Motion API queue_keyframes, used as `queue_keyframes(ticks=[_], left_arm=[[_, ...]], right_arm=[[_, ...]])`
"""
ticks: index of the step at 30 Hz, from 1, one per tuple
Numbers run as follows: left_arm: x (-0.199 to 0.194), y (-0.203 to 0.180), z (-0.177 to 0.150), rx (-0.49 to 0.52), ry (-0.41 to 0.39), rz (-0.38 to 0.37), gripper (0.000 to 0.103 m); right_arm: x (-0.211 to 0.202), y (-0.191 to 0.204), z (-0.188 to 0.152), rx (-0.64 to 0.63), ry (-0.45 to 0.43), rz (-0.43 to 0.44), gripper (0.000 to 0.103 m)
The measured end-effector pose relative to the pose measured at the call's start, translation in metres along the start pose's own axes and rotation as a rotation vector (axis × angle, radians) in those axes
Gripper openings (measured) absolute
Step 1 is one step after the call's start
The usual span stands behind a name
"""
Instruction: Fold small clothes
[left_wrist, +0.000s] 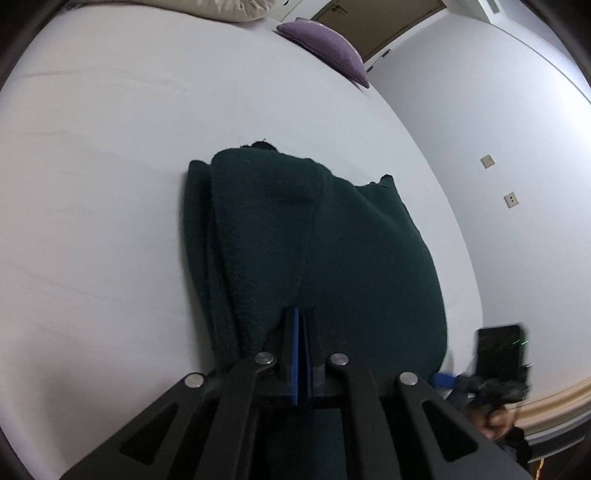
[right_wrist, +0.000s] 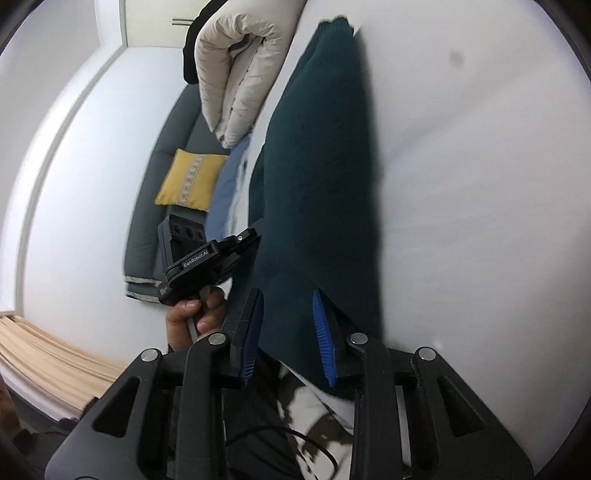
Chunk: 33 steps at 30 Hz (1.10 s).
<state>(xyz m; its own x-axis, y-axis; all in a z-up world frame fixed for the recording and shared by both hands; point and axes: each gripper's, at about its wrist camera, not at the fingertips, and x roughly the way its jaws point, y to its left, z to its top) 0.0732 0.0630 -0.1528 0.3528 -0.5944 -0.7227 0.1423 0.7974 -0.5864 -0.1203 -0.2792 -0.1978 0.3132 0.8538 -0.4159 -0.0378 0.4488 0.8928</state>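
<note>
A dark green knit garment (left_wrist: 314, 229) lies in a folded heap on the white bed sheet (left_wrist: 110, 184), its near edge raised toward me. My left gripper (left_wrist: 301, 321) is shut, its blue pads together on that near edge. In the right wrist view the same garment (right_wrist: 317, 166) runs away from me along the bed. My right gripper (right_wrist: 288, 314) has a thick fold of it filling the gap between its blue pads. A hand (right_wrist: 184, 317) holds the left gripper's black body just left of the cloth; its fingertips are hidden by the fabric.
A purple cushion (left_wrist: 325, 48) lies at the bed's far edge. A beige puffy quilt (right_wrist: 236, 74) sits at the head of the bed. Beyond the bed stands a grey sofa (right_wrist: 162, 184) with a yellow cushion (right_wrist: 192, 181). Wall sockets (left_wrist: 487, 161) are on the right.
</note>
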Motion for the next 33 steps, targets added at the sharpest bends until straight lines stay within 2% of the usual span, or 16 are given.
queue_keyframes(ticks=[2, 4, 6, 7, 8, 10, 12, 15, 20, 22, 24, 25, 28, 29, 31, 33], left_arm=[[0.003, -0.009, 0.0, 0.032, -0.007, 0.04, 0.006], [0.005, -0.019, -0.001, 0.071, -0.009, 0.086, 0.006], [0.006, -0.03, -0.004, 0.098, -0.009, 0.117, 0.006], [0.008, -0.035, -0.003, 0.109, -0.007, 0.129, 0.006], [0.009, -0.037, -0.002, 0.12, -0.005, 0.139, 0.006], [0.011, -0.04, -0.001, 0.141, -0.002, 0.166, 0.006], [0.012, -0.044, -0.001, 0.167, -0.002, 0.193, 0.006], [0.019, -0.052, 0.0, 0.198, -0.002, 0.217, 0.006], [0.022, -0.053, 0.002, 0.203, 0.001, 0.216, 0.006], [0.024, -0.056, 0.003, 0.209, 0.0, 0.223, 0.006], [0.026, -0.057, 0.003, 0.212, 0.001, 0.228, 0.006], [0.027, -0.058, 0.004, 0.211, 0.001, 0.227, 0.006], [0.027, -0.057, 0.004, 0.209, -0.002, 0.225, 0.006], [0.028, -0.058, 0.004, 0.209, -0.005, 0.225, 0.006], [0.027, -0.056, 0.002, 0.207, -0.011, 0.225, 0.006], [0.028, -0.057, 0.003, 0.208, -0.019, 0.228, 0.006]], right_arm=[[-0.004, 0.02, 0.017, -0.039, -0.02, -0.011, 0.031], [-0.005, 0.042, 0.04, -0.085, -0.051, 0.031, 0.031], [-0.002, 0.056, 0.065, -0.103, -0.058, 0.03, 0.049], [0.003, 0.059, 0.076, -0.108, -0.056, 0.021, 0.061], [0.012, 0.059, 0.088, -0.108, -0.04, 0.016, 0.062], [0.036, 0.046, 0.113, -0.056, -0.005, -0.048, 0.06], [0.056, 0.034, 0.14, -0.014, 0.007, -0.035, 0.06], [0.063, 0.026, 0.159, 0.001, -0.003, -0.046, 0.057], [0.067, 0.013, 0.187, 0.023, -0.025, -0.092, 0.051], [0.065, 0.003, 0.193, 0.049, -0.049, -0.139, 0.051], [0.066, -0.011, 0.203, 0.088, -0.07, -0.142, 0.051], [0.073, -0.008, 0.207, 0.099, -0.08, -0.142, 0.049], [0.053, 0.0, 0.203, 0.081, -0.16, -0.206, 0.052], [0.046, 0.003, 0.199, 0.085, -0.178, -0.199, 0.054], [0.031, 0.023, 0.18, 0.04, -0.186, -0.082, 0.054], [0.029, 0.048, 0.152, -0.042, -0.134, -0.001, 0.054]])
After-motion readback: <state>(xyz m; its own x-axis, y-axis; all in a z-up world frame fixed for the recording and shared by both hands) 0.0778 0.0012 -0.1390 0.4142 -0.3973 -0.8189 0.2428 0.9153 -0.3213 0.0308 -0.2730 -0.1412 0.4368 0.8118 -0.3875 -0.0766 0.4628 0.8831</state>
